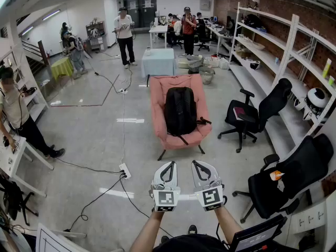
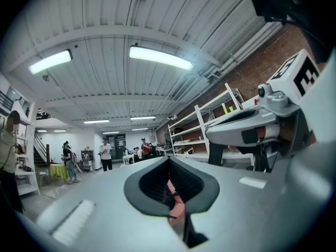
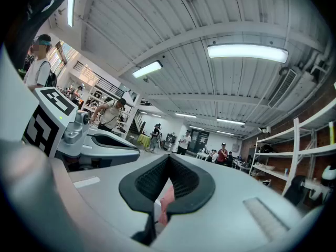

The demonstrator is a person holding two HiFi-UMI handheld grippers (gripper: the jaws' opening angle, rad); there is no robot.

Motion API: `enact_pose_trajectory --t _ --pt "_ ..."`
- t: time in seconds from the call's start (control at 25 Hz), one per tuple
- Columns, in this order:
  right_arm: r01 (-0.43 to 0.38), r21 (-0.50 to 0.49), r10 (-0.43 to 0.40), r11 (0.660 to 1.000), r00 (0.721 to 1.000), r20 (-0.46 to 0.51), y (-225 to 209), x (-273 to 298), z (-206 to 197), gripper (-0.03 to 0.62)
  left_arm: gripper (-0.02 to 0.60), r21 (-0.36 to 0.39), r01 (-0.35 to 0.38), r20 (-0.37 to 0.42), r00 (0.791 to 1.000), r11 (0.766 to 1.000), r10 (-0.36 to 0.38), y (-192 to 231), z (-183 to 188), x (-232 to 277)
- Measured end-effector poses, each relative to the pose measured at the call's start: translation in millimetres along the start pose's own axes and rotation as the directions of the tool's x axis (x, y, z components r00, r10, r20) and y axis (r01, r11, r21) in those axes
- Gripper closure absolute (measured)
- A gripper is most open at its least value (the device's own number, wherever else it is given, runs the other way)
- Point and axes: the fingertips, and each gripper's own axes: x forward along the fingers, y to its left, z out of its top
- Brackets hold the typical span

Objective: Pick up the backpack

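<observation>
Black fabric backpack is propped upright in pink padded chair; open floor is seen before clenched, empty left claw and right claw.

Both forearms reach forward, side by side. The left gripper is held level, jaws pressed together, nothing between them. The right gripper sits just beside it, level too, jaws together and empty.
</observation>
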Motion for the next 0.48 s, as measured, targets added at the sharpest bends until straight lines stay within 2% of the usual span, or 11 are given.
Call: enact_pose_trajectory --t 0.36,0.48 --pt "-0.002 0.001 0.002 1.0 1.0 -0.027 -54.5 -5.8 -35.8 0.58 0.58 -0.031 0.032 -0.045 0.998 0.999 -0.034 -46.8 -11.5 45.9" --pt "0.003 0.017 -0.002 1.0 0.999 -0.041 -79.4 -10.3 -51.8 0.58 0.58 -0.035 0.016 -0.073 0.997 0.999 -0.018 -64.2 -17.4 63.2"
